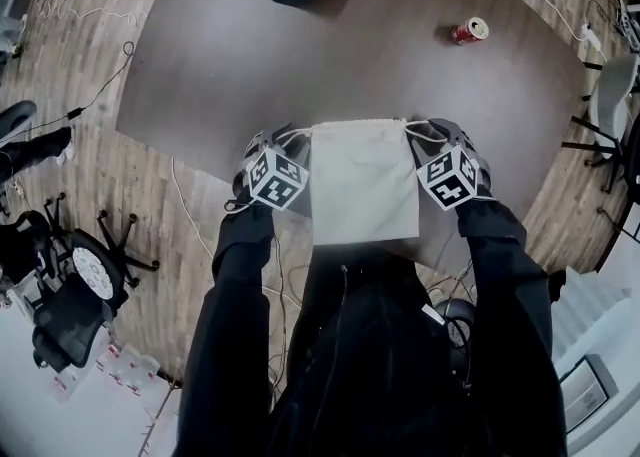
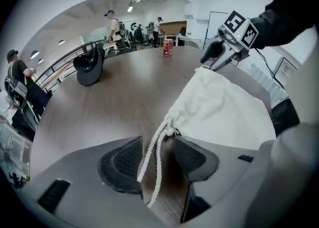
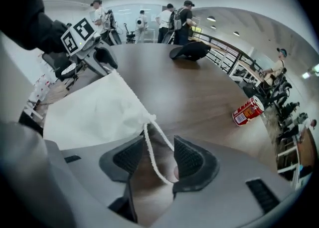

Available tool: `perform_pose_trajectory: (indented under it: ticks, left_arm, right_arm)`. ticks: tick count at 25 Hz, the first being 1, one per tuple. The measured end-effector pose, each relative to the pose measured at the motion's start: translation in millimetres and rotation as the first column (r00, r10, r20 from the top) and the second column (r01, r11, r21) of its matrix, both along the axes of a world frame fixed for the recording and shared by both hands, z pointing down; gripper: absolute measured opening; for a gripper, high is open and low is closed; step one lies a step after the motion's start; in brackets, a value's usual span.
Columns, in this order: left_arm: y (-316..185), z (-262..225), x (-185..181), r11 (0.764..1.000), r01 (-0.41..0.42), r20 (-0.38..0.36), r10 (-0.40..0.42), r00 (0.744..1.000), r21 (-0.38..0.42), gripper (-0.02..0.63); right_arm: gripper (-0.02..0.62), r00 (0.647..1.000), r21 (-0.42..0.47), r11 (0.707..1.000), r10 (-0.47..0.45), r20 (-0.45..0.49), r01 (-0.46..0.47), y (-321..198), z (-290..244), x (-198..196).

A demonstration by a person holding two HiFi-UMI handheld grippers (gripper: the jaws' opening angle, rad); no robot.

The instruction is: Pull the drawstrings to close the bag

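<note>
On smooth wooden table [image 1: 400, 75], flat rectangular cloth bag [image 1: 362, 185].

From the head view, your left gripper [image 1: 268, 145] and right gripper [image 1: 450, 140] hide their own jaws at the bag's [image 1: 363, 181] far corners; beyond the bag, the can's [image 1: 468, 31] print is too small to read.

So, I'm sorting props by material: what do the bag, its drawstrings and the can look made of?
Bag: matte off-white woven cloth, probably cotton; it creases softly.
Drawstrings: white twisted cord, strands visible.
Can: likely metal, glossy red printed shell.
</note>
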State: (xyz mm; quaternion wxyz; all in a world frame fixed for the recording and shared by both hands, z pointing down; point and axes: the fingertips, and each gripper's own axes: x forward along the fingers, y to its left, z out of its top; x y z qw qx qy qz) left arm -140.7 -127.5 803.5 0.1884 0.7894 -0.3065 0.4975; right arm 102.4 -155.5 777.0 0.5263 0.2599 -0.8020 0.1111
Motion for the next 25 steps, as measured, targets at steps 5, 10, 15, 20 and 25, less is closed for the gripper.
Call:
perform_pose_trajectory:
  ticks: [5,10,15,20,25]
  left_arm:
    - [-2,4,5,0.997,-0.077,0.005,0.077,0.997,-0.015,0.218]
    - [-4,3,8,0.988,-0.153,0.007,0.154,0.988,-0.018,0.216]
    - [-8,4,14,0.985,-0.168,-0.021,0.167,0.986,-0.041,0.216]
    - [-3,6,17,0.979,-0.192,-0.041,0.19,0.981,-0.074,0.144]
    - [-2,7,21,0.987,-0.146,-0.037,0.144,0.989,-0.072,0.071]
  right_arm:
    - [0.219,0.99,-0.022,0.992,-0.123,-0.065,0.122,-1,23,-1]
    - [0.216,0.982,-0.054,0.982,-0.182,-0.056,0.179,-7,28,-11]
    - [0.213,0.976,-0.082,0.974,-0.213,-0.041,0.21,-4,27,-11]
    - [0.134,0.977,-0.134,0.968,-0.212,0.004,0.21,3,31,-17]
    - [0.04,0.987,-0.156,0.975,-0.156,0.045,0.161,14,32,-19]
